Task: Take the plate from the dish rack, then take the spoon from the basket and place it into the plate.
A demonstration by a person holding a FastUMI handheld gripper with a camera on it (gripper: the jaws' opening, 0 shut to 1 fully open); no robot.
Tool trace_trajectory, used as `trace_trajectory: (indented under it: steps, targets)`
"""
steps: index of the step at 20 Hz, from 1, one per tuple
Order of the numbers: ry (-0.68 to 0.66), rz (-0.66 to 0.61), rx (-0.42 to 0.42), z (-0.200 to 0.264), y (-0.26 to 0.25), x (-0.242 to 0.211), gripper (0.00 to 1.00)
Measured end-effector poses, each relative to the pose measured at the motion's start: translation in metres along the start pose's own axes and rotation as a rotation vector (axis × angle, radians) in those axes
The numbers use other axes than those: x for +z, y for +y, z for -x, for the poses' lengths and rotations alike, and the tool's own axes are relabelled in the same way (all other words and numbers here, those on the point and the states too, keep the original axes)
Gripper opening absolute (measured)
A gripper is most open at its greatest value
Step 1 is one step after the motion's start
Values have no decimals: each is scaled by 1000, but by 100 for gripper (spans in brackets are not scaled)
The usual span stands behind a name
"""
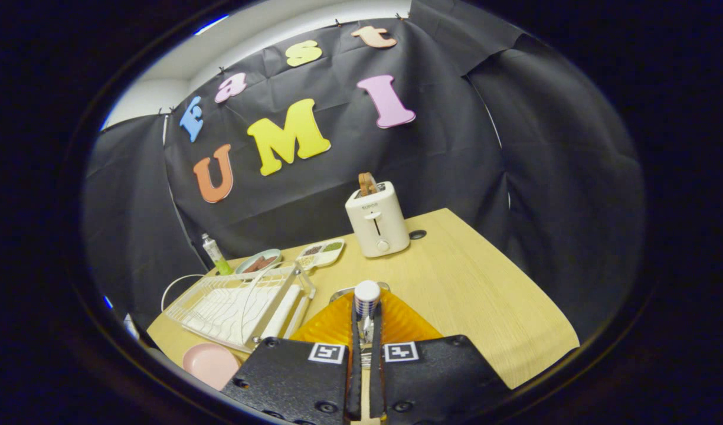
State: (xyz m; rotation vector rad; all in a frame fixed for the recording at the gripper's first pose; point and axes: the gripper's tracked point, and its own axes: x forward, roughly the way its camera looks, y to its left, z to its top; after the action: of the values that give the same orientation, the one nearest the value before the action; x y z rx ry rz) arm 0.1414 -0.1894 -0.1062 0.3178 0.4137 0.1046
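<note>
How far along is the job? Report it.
Done, it seems: the pink plate lies on the table beside the white dish rack, out of it. In hand: the gripper is shut on the spoon, handle up, above the orange basket. Left: carry the spoon over and set it in the plate.

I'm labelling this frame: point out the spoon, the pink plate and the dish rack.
spoon (367,297): gripper view, white handle end above the fingertips.
pink plate (209,364): gripper view, its face, beside the rack.
dish rack (234,307): gripper view, wire bed.
</note>
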Motion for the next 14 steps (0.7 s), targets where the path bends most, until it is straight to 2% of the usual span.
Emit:
trace_trajectory:
  steps: [5, 9, 14]
  targets:
    - [-42, 18, -64, 12, -2, 29, 9]
    - [-126, 85, -92, 47, 15, 66, 9]
    - [-180, 164, -51, 96, 74, 81, 9]
